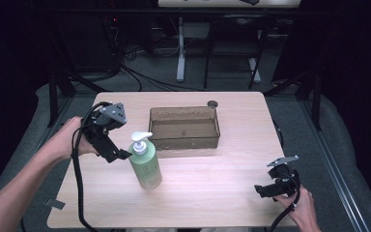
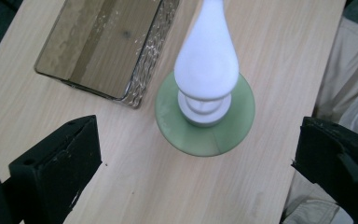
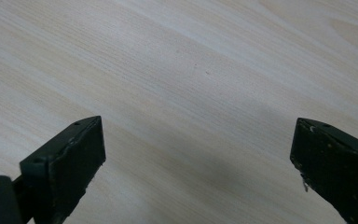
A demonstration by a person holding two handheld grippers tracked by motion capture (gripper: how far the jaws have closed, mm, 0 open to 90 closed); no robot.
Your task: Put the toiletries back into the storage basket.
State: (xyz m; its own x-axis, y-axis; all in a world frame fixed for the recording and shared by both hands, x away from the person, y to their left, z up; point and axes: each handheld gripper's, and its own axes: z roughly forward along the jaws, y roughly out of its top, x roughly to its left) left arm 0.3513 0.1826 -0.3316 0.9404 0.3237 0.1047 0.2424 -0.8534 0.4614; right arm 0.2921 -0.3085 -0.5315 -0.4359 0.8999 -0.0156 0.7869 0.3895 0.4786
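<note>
The left gripper, jaws spread, hovers just left of the green bottle; the right gripper, also spread, sits near-right on the table.

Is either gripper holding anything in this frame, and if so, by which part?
Nothing is held. The left gripper is open above the green pump bottle, its jaws apart on either side. The right gripper is open over bare table.

No readable text or labels.
</note>
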